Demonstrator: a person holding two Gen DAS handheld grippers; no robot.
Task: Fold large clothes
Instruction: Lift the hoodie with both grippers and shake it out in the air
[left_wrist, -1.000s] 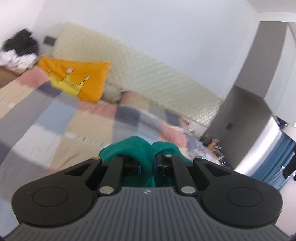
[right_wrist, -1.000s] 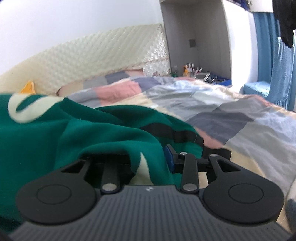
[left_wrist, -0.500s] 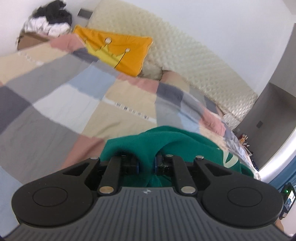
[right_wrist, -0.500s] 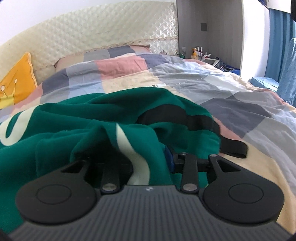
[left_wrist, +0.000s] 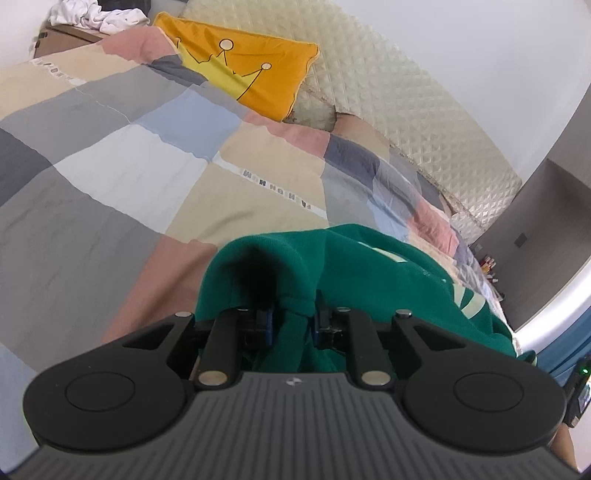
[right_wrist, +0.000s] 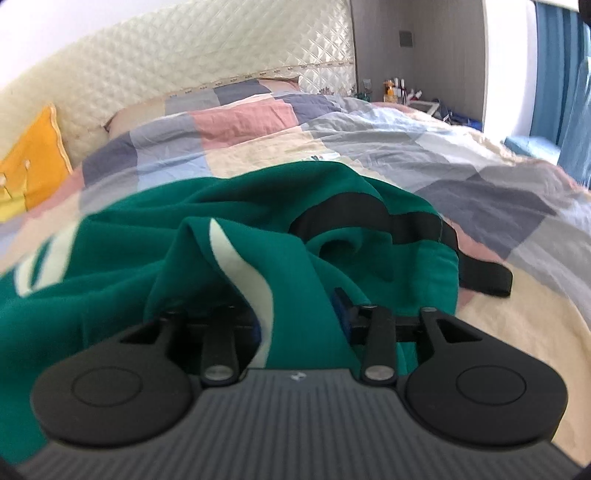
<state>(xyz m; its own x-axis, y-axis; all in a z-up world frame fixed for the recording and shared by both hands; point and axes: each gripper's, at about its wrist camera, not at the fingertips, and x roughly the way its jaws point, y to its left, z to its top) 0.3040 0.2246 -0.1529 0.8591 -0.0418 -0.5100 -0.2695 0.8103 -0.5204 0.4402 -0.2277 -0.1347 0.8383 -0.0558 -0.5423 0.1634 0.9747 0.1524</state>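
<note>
Garment (left_wrist: 369, 273) sits on the bed, a green knit bunched on the patchwork quilt (left_wrist: 122, 173) and draped over both your grippers.

Left view only: orange crown cushion (left_wrist: 243, 70) face-on against the quilted headboard (left_wrist: 406, 110), white laundry pile (left_wrist: 96, 14) at the far corner, printed text strip across the quilt. From here the garment is a rounded hump with a ribbed hem rolled over a dark hollow.

Right view only: the garment's black band (right_wrist: 369, 218) and a loose black strap (right_wrist: 487, 277) trailing onto the quilt, cream stripe (right_wrist: 247, 266) running down a fold, bottles on a nightstand (right_wrist: 399, 90) and blue curtain (right_wrist: 561, 74) at the far right. Cushion shows only as an orange edge at the left.

Textures: garment looks like soft fleece or jersey, heavy folds; quilt is thin crinkled cotton in grey, pink, beige and blue blocks; headboard is diamond-stitched cream.

Your left gripper (left_wrist: 293, 325) tilts down toward the quilt, jaws narrow and just been easing apart, with a hem fold between them; pads look clear of it. Your right gripper (right_wrist: 301, 319) also tilts down, jaws about mid-width and just been opening, with the striped fold lying loose between them, apparently unpinched. Fabric hides the left finger there.
</note>
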